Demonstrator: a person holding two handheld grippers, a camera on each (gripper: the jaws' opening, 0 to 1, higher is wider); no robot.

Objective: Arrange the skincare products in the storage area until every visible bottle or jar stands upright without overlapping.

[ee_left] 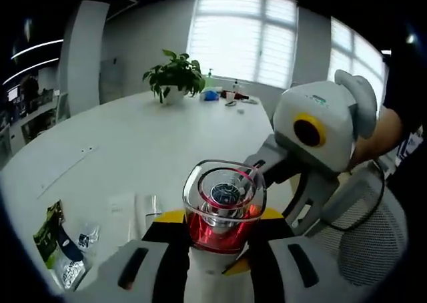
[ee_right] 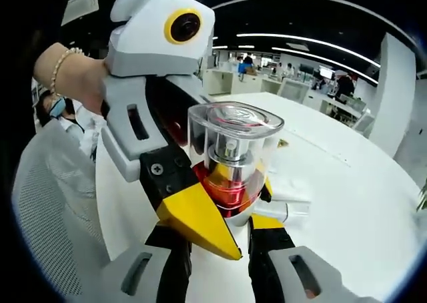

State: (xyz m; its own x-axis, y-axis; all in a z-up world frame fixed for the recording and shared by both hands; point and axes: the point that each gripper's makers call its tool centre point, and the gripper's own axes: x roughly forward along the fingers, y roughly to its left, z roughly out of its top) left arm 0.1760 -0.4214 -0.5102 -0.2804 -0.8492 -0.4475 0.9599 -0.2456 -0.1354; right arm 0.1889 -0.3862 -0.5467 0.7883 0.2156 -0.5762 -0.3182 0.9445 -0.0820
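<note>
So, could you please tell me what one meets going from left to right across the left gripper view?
Green packet → clear sachets → clear tube → red bottle held in the left tool → right tool → mesh chair.

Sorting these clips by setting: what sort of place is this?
Probably an office meeting area: a large white table with a potted plant, blinds on a wide window, and ceiling strip lights over desks behind.
</note>
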